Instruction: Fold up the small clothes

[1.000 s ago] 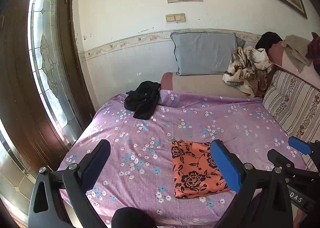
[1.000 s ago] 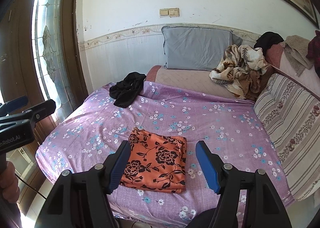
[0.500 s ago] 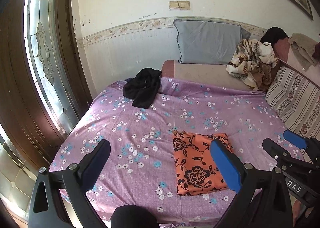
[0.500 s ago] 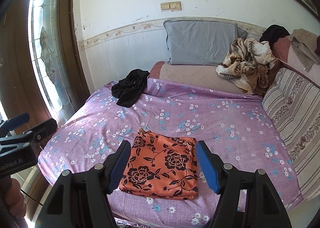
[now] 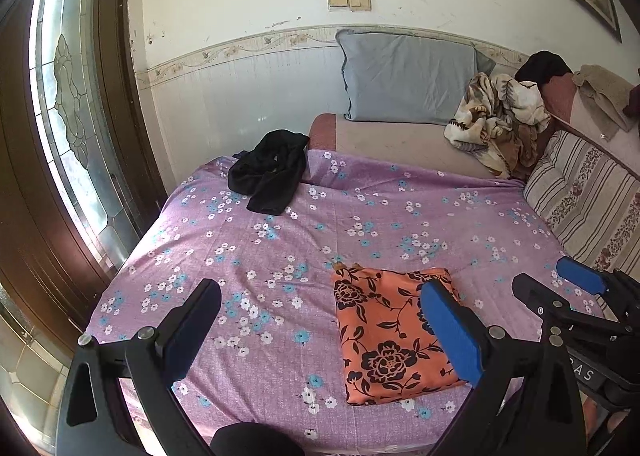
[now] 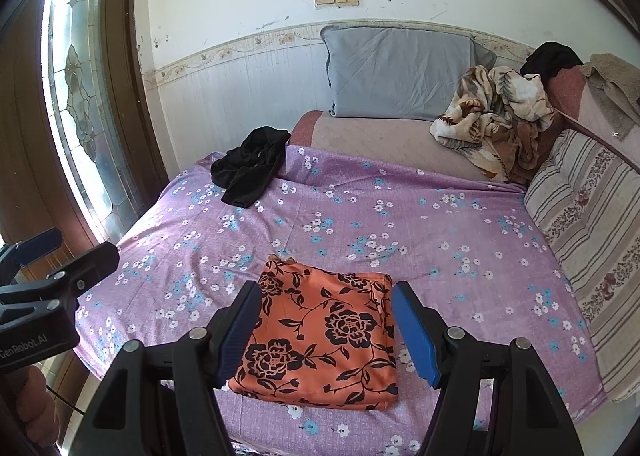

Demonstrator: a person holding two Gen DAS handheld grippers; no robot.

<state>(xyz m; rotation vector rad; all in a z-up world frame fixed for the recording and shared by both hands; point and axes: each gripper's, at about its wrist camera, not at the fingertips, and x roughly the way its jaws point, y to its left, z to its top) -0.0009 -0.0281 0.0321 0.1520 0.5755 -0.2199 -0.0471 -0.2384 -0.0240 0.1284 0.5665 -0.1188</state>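
Both of my claws hang empty above the near edge of the bed: my right claw is spread wide with nothing between its blue pads, and my left claw is spread just as wide, gripping nothing. Directly under and ahead of the right claw lies the orange floral garment, already folded into a neat, flat rectangle on the purple flowered bedsheet, close to the front edge of the bed; from the left wrist view it sits to the right of centre, partly behind my left claw's right pad. Its edges look squared and its layers lie flat, so I judge this piece finished and let go. Farther back, near the far left corner of the sheet and well apart from the folded piece, a black garment lies crumpled in a loose heap, not yet folded; I take that as the next item. Beyond it a grey pillow leans against the wall, and to its right a patterned beige blanket is bunched up beside more draped cloth, though I cannot tell whether any of that belongs to my job. So one piece is done and at least the black one is left.
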